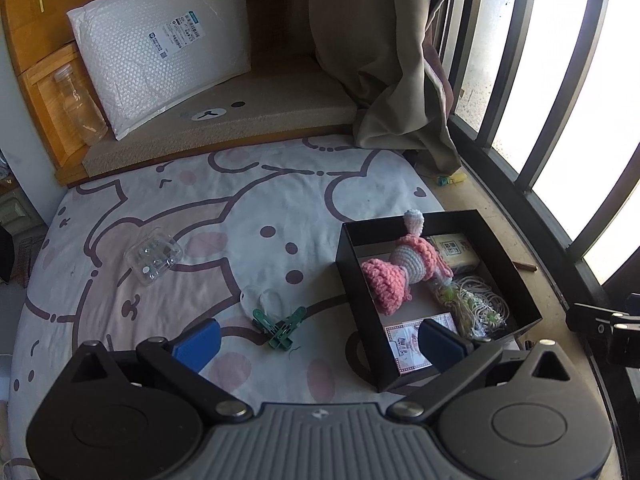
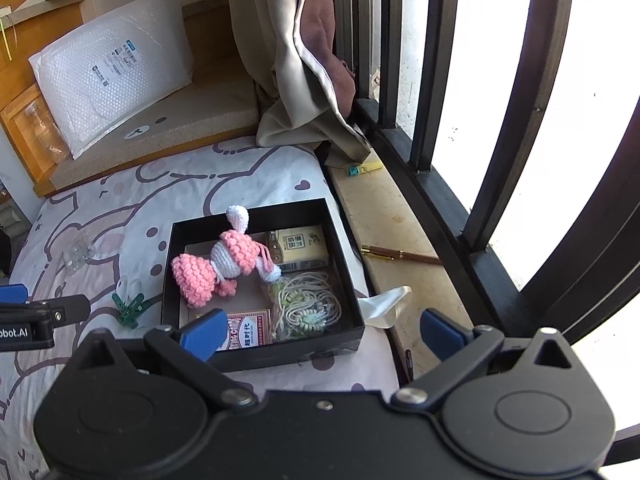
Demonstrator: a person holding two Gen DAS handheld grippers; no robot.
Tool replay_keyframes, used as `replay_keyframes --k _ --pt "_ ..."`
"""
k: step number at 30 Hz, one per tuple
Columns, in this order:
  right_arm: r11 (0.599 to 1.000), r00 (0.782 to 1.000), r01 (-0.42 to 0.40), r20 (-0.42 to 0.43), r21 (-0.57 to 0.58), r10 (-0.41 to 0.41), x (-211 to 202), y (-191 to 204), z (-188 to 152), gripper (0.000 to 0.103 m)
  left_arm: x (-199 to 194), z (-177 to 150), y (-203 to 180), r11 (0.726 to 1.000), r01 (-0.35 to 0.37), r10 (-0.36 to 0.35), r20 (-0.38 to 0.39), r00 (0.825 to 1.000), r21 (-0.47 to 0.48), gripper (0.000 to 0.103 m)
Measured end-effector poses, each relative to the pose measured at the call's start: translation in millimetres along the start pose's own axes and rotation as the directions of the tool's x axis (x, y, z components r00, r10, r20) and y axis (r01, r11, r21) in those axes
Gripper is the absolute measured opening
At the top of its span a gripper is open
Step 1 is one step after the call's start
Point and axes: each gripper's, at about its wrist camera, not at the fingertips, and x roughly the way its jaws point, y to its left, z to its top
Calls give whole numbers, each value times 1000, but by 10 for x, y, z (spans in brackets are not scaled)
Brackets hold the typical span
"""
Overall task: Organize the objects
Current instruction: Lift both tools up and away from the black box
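The black box (image 2: 262,344) sits on the bed (image 1: 120,320) near the window. Inside it lie a pink knitted doll (image 2: 224,264), a card pack (image 2: 246,326), a carton (image 2: 300,250) and a cord bundle (image 2: 306,306). Green clips (image 1: 280,326) lie on the bed beside the box. The left gripper (image 1: 318,342) and the right gripper (image 2: 320,332) both have their jaws wide, holding nothing.

A bed covered by a white sheet printed with pink cartoon bears (image 1: 248,208) carries everything here. On it, near the window side, sits an open square black cardboard box (image 1: 354,280); just left of the box lie two green plastic clothes pegs (image 1: 280,326) touching a small see-through plastic bag (image 1: 262,298). Further left, well apart, rests a clear plastic clamshell case (image 1: 154,256), and a crumpled white plastic scrap (image 2: 386,304) lies by the box's right side.
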Motion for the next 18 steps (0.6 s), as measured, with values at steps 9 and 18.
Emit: replay_keyframes --k 9,18 --pt "1000 1000 10 -5 6 -10 19 24 7 103 -14 -9 56 1000 -5 5 -3 1000 -10 103" --pt "1000 1000 -9 -1 -20 9 37 235 47 103 -46 -35 285 998 -36 35 -6 999 -42 103"
